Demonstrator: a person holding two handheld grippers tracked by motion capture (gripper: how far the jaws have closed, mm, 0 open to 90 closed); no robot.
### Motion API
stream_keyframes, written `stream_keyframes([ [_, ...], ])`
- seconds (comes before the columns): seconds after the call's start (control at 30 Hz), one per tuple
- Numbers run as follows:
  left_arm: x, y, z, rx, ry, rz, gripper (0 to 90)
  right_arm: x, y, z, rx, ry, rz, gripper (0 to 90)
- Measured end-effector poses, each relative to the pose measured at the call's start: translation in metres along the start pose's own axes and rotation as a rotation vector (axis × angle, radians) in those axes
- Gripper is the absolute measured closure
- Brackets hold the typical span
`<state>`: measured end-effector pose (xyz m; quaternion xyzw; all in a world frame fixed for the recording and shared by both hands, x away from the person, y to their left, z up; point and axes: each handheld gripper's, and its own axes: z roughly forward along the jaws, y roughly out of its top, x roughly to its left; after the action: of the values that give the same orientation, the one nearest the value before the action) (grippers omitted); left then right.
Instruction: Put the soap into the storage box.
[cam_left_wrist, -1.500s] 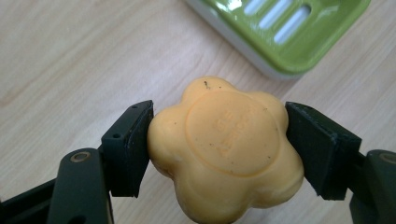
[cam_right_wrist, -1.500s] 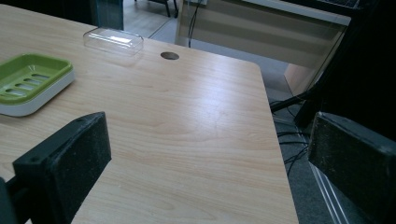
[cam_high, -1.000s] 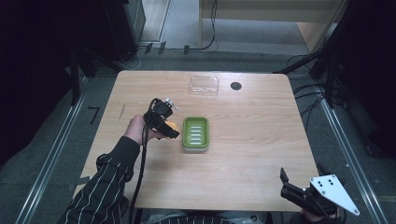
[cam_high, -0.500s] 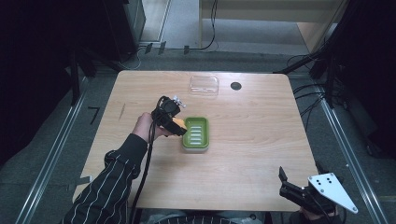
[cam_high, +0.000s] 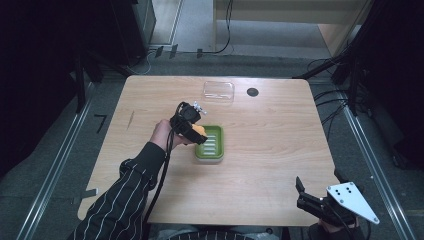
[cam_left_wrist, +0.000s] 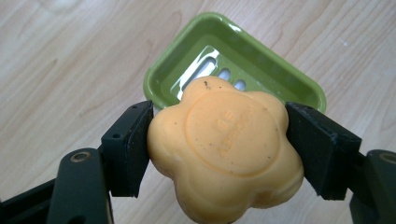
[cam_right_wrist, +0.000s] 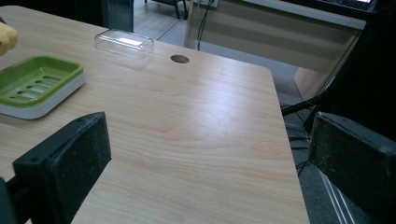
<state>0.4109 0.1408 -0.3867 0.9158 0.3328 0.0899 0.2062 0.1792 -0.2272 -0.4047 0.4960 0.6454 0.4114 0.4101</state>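
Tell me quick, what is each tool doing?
Left tool: closed on the soap, above the dish.
Right tool: open, holding nothing, at the table edge.

The orange flower-shaped soap bore embossed lettering in its round centre, too faint to read.

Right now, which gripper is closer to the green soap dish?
Left. The left gripper holds the orange soap just over the green soap dish's left edge. The right gripper sits open at the table's near right corner, far from the dish.
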Motion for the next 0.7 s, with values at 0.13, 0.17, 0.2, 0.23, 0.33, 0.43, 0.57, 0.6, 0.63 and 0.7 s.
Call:
stream_keyframes([
  [0.13, -0.003, 0.005, 0.003, -0.014, -0.002, 0.005, 27.7, 0.000, 0.000, 0.001, -0.001, 0.003, -0.003, 0.0],
  [0.17, -0.004, 0.006, 0.004, -0.022, -0.004, 0.005, 27.7, 0.000, 0.000, 0.001, -0.001, 0.003, -0.003, 0.0],
  [0.2, -0.005, 0.007, 0.006, -0.022, -0.005, 0.007, 27.8, 0.000, 0.000, 0.001, -0.001, 0.003, -0.002, 0.0],
  [0.23, -0.005, 0.008, 0.006, -0.021, -0.001, 0.015, 27.8, 0.000, 0.000, 0.001, -0.001, 0.004, -0.002, 0.0],
  [0.33, -0.008, 0.011, 0.009, -0.026, -0.004, 0.022, 27.7, 0.000, 0.000, 0.001, -0.002, 0.004, -0.003, 0.0],
  [0.43, -0.011, 0.014, 0.012, -0.034, -0.005, 0.032, 27.8, 0.000, 0.000, 0.001, -0.001, 0.004, -0.003, 0.0],
  [0.57, -0.012, 0.017, 0.016, -0.043, -0.003, 0.041, 27.8, 0.001, 0.001, 0.000, -0.001, 0.003, 0.000, 0.0],
  [0.6, -0.012, 0.017, 0.017, -0.043, -0.003, 0.045, 27.7, 0.001, 0.001, 0.001, 0.000, 0.004, 0.001, 0.0],
  [0.63, -0.013, 0.018, 0.019, -0.042, -0.001, 0.048, 27.8, 0.002, 0.001, 0.001, 0.000, 0.005, 0.001, 0.0],
  [0.7, -0.014, 0.018, 0.021, -0.045, -0.005, 0.047, 27.7, 0.001, 0.001, 0.001, -0.002, 0.005, -0.004, 0.0],
])
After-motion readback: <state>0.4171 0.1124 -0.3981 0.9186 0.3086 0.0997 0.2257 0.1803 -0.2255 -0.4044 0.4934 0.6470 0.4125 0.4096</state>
